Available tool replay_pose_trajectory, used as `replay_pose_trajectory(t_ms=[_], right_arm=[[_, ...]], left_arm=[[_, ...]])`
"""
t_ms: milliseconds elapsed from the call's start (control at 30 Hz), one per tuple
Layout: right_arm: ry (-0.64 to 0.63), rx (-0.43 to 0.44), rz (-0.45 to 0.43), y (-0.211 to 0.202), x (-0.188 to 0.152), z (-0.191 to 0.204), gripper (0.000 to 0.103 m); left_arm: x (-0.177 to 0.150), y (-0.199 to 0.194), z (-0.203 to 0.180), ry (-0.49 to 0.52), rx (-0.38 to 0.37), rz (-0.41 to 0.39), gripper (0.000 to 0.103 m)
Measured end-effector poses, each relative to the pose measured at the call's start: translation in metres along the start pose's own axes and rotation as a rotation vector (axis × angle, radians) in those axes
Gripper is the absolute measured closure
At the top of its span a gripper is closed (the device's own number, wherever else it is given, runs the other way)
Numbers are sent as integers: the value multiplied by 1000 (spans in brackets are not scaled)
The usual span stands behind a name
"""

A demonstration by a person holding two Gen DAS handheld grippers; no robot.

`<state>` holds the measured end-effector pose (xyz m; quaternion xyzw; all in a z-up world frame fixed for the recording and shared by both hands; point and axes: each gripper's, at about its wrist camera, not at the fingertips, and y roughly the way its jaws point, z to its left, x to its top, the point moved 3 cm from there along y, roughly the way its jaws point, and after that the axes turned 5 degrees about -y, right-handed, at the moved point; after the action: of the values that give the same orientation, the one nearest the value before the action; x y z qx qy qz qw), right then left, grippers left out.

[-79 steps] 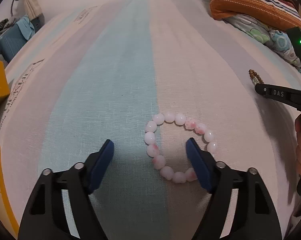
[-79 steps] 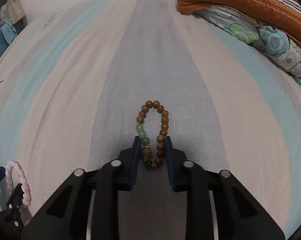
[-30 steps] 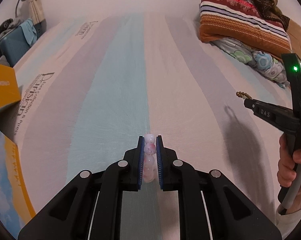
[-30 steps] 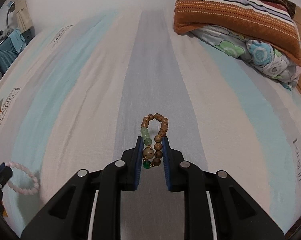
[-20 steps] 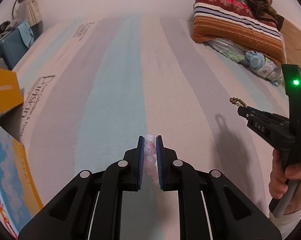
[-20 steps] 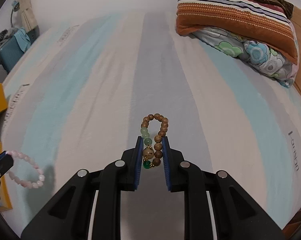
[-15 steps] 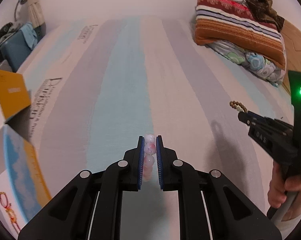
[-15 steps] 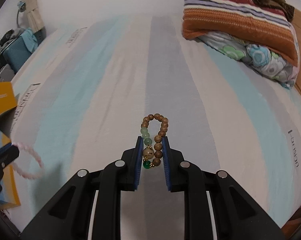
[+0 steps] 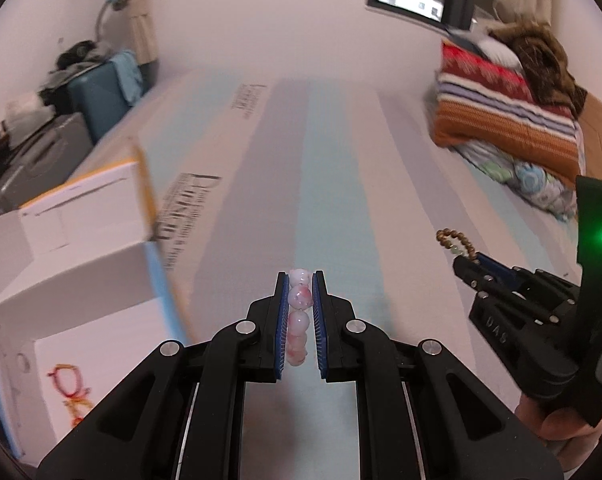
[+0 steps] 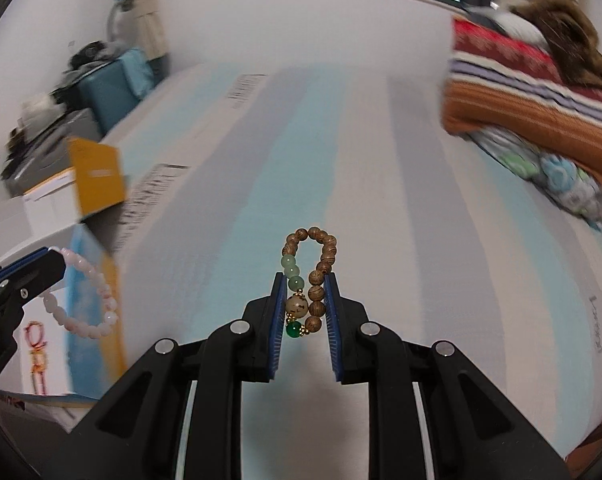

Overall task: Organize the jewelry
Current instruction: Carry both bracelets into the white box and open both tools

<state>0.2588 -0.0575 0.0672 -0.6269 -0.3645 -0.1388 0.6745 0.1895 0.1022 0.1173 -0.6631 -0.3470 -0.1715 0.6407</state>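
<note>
My left gripper [image 9: 300, 280] is shut on a pink and white bead bracelet [image 9: 299, 312], held in the air above the bed; the bracelet hangs as a loop in the right wrist view [image 10: 89, 296]. My right gripper [image 10: 304, 284] is shut on a brown wooden bead bracelet [image 10: 321, 264] with green beads, also lifted. The right gripper shows at the right of the left wrist view [image 9: 467, 262] with the wooden beads [image 9: 453, 238] sticking out. An open white box [image 9: 77, 240] with yellow flaps lies to the left.
The striped bed sheet [image 9: 321, 184] stretches ahead. Folded striped blankets and pillows [image 9: 509, 108] lie at the far right. A blue suitcase [image 9: 101, 92] and grey case [image 9: 33, 164] stand beyond the bed's left edge.
Both grippers have risen from the sheet with their bracelets and swung left. The open white box has come into view close on the left.
</note>
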Motion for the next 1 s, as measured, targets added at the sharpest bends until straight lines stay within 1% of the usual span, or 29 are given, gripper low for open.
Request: replay_pose_trajectory(t_ms=[100,200,267,433,567,733,800,1000], right_arm=[[-48,42,-27,-13,10,51,85],[-90,80,-43,-21,17,93,85],[-130,121,-57,-26,19,128,85],[-211,207,-65,-28,16,201,85],[-267,261,-37,-17,6,252,85],[-310,287,27,13,-8,295,85],[-319,288,62,25,-16,305,85],[-328,268,184,65,-36,322,85]], left_arm=[[3,-21,39,-39,35,-25,92],[3,-40,80,-81,80,-45,92],[2,-47,103,-106,105,-49,92],[-14,-53,164,-167,181,-30,92],[-30,-50,209,-217,225,0,92],[-59,-34,254,-274,263,58,92],[-71,-24,271,-297,279,88,92],[-94,7,296,-328,290,166,92]])
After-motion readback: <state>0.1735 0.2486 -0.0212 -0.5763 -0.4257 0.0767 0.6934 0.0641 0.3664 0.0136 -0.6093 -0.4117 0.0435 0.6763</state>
